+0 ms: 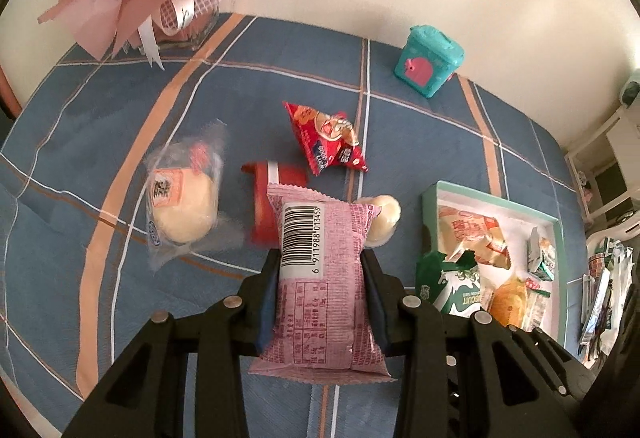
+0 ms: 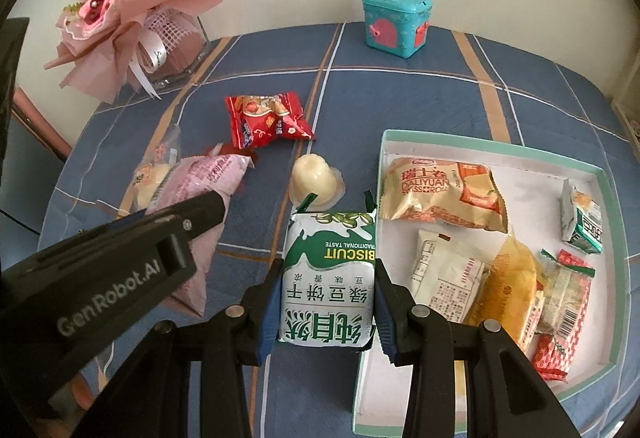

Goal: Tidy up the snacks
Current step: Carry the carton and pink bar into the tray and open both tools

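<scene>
Gripping a pink snack packet (image 1: 324, 278), barcode side up, the left tongs (image 1: 320, 274) hold it clear of the bench (image 1: 120, 118), pads pressed on both long edges. Right tongs (image 2: 326, 290) likewise closed on a green-and-white biscuit pack (image 2: 330, 278), held just beside the near-left corner of the teal-rimmed tray (image 2: 480, 142). Tray contents — a Swiss roll packet (image 2: 440, 194), a white wrapper (image 2: 448, 274), an orange-yellow cake (image 2: 516, 290), several small packs. Loose on the blue plaid cloth: red snack bag (image 2: 268, 118), jelly cup (image 2: 316, 182), clear-wrapped bun (image 1: 184, 206), red packet (image 1: 264, 206) partly hidden behind the pink one. Teal toy box (image 2: 396, 22) and pink bouquet (image 2: 120, 6) stand along the far edge — well apart from the snacks
</scene>
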`<state>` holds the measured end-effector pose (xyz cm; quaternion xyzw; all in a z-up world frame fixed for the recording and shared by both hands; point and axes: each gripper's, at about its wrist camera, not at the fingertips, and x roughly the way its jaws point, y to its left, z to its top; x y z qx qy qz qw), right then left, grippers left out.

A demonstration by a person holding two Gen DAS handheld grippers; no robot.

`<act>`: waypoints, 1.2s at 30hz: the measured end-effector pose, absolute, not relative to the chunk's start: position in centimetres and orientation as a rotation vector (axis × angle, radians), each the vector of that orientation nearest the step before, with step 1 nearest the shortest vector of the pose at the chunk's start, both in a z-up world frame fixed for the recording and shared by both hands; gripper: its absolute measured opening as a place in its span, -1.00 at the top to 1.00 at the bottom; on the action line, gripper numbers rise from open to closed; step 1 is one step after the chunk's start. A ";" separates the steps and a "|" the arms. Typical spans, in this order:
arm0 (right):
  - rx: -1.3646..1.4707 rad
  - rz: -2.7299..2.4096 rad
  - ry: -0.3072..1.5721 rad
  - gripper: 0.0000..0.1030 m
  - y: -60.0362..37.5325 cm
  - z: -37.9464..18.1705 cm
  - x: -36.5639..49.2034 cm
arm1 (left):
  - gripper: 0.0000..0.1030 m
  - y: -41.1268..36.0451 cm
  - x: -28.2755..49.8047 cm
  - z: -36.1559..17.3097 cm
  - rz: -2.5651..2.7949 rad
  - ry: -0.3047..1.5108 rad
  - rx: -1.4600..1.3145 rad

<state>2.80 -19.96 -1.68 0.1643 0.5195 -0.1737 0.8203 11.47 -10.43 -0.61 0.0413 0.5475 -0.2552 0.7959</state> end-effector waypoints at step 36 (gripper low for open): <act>0.573 -0.626 0.947 0.17 -32.6 1.6 -6.3 | 0.22 -20.9 4.7 0.4 -0.719 1.136 0.230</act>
